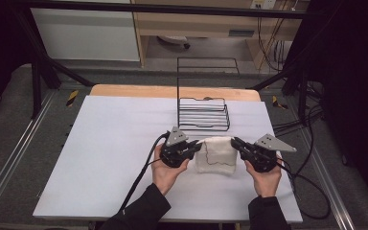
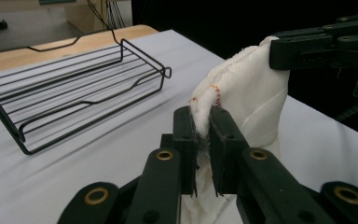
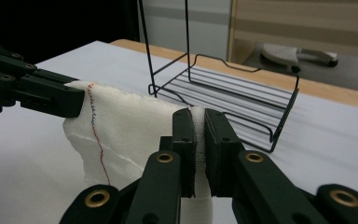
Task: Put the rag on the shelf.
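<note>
High view: my left gripper [image 1: 197, 146] and right gripper [image 1: 235, 143] each pinch a cloth [image 1: 215, 154] corner. Its top edge stretches between them; the wire rack [image 1: 203, 115] lies just beyond.

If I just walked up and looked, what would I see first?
First you would see the white folded cloth with red stitching in the middle of the white table, held up between two black grippers. The left gripper pinches one edge with its jaws shut, and the right gripper pinches the opposite edge. Just behind the cloth sits a black wire rack with a tall wire frame.
</note>
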`<state>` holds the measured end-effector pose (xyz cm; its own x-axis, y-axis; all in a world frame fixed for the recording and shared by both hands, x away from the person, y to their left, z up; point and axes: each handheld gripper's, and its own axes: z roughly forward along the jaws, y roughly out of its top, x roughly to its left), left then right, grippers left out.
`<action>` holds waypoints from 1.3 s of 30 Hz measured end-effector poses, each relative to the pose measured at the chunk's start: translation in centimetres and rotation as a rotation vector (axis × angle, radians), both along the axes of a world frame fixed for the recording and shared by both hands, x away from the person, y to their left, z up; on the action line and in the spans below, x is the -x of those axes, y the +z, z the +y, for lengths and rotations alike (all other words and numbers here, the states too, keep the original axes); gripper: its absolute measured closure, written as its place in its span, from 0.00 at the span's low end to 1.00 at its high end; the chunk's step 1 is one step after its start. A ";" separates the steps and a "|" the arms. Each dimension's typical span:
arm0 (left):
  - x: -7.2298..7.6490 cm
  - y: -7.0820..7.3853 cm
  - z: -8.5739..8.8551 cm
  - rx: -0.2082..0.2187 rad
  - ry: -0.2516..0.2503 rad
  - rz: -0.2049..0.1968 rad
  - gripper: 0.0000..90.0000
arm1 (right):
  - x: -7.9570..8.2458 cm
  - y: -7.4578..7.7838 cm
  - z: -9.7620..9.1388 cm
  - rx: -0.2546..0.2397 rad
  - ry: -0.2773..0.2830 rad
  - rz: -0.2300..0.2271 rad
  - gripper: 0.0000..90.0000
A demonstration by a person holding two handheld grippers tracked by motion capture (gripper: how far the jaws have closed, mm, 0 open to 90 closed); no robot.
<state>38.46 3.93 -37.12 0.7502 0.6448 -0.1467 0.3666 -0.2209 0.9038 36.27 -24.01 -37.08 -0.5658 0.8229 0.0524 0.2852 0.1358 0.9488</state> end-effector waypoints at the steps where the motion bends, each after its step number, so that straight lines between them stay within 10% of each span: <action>1: 0.0 0.1 0.1 0.005 0.002 -0.007 0.91 | 0.1 0.1 0.0 -0.001 -0.001 -0.007 0.93; 39: -0.5 4.9 2.6 0.140 0.053 -0.157 0.91 | 0.3 4.8 2.3 -0.096 -0.029 -0.177 0.93</action>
<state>38.96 6.49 -32.24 0.7365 0.6654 -0.1214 0.2261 -0.0731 0.9713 36.01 -21.72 -32.30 -0.5490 0.8352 0.0331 0.1154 0.0365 0.9926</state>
